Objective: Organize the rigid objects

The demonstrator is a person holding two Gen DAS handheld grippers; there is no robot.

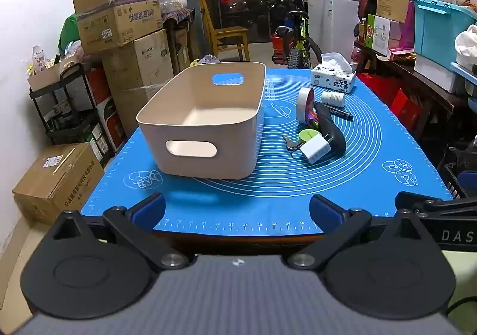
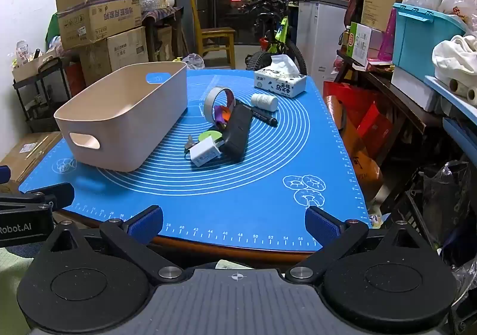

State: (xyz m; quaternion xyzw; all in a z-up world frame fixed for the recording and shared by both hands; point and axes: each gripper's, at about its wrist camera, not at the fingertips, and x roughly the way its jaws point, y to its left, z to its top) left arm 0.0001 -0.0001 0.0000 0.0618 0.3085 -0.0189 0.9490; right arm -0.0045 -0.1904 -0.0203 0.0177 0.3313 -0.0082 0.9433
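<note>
An empty beige bin (image 1: 205, 123) (image 2: 125, 120) stands on the blue mat (image 1: 268, 200) (image 2: 238, 197). To its right lies a cluster: a white charger plug (image 1: 315, 148) (image 2: 205, 152), a black curved device (image 1: 331, 129) (image 2: 238, 132), a green disc (image 1: 308, 135) (image 2: 208, 135), a key (image 1: 290, 141) (image 2: 189, 142), a tape roll (image 1: 304, 104) (image 2: 215, 102), a white bottle (image 1: 333, 98) (image 2: 264, 101) and a black marker (image 1: 341, 113) (image 2: 263, 116). My left gripper (image 1: 237, 211) and right gripper (image 2: 234, 223) are open and empty at the mat's near edge.
A tissue pack (image 1: 333, 78) (image 2: 280, 81) sits at the mat's far right. Cardboard boxes (image 1: 119, 18) stack to the left, and a carton (image 1: 56, 180) is on the floor. Shelves with a teal crate (image 2: 423, 36) line the right. A chair and a bicycle (image 1: 295, 36) stand behind.
</note>
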